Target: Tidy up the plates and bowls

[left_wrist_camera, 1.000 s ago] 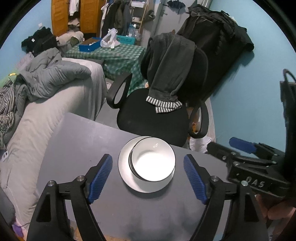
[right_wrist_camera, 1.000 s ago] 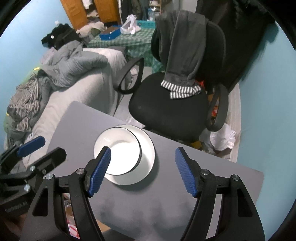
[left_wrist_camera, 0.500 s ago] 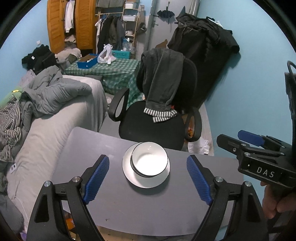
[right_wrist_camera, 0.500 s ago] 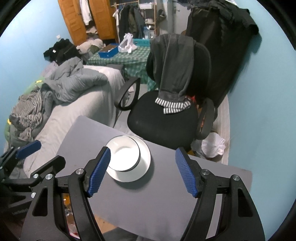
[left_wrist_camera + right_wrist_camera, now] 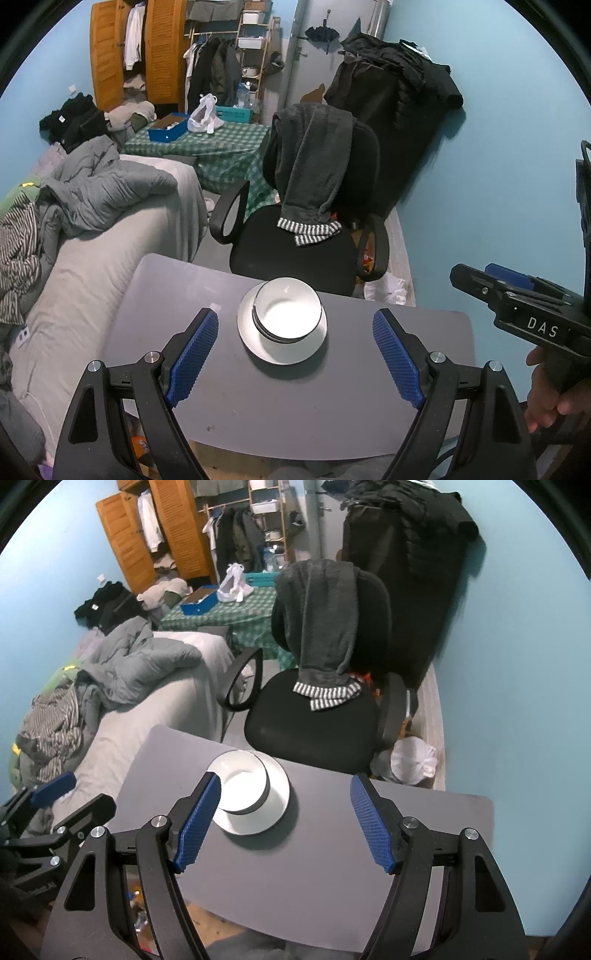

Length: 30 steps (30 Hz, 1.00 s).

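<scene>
My left gripper (image 5: 295, 352) hangs above the grey table (image 5: 258, 406), blue pads wide apart, nothing between them; its jaws have just been opening a bit further. In the left wrist view the white plate (image 5: 295, 350) sits on the table toward the far edge, seen in the gap between the pads but well below them, no contact. Stacked bowls (image 5: 287, 314) with dark rims sit on the plate, shifted toward its far side; at least two rims show, exact count I cannot tell. Behind the table: a black office chair (image 5: 295, 254) with a dark garment (image 5: 314, 166) draped over its back. Left of the table, a grey bed (image 5: 92, 277) with rumpled clothes.

My right gripper (image 5: 286, 819) is also over the table, pads apart, holding nothing. In its view the plate (image 5: 273, 805) and bowls (image 5: 243, 784) lie nearer its left pad, which partly covers the bowl rim in the picture, though it is above them, not touching. My right hand (image 5: 546, 398) on the handle shows at the right edge of the left wrist view.
</scene>
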{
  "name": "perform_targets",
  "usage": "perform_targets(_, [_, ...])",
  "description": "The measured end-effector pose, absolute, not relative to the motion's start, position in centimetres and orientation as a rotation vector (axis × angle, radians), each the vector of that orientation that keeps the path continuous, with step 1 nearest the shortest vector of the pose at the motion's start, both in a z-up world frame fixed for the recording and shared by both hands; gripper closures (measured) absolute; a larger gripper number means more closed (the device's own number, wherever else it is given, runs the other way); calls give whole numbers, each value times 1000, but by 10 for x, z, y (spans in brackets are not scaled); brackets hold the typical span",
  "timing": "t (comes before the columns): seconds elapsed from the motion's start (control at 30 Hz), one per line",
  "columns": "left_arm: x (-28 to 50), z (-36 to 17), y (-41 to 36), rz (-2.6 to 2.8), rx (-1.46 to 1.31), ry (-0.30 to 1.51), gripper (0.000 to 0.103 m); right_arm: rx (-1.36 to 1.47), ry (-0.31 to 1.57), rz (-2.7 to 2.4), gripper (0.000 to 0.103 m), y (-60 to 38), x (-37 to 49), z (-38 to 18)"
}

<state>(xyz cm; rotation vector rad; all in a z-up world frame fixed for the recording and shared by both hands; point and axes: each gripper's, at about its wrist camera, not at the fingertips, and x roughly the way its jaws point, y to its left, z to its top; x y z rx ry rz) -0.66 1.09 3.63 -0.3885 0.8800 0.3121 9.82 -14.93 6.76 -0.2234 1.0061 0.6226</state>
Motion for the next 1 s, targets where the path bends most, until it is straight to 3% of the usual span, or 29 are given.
perform_targets(1.0, [-2, 36, -6, 241, -385, 926, 16, -176, 1023, 588, 31, -175, 91, 72])
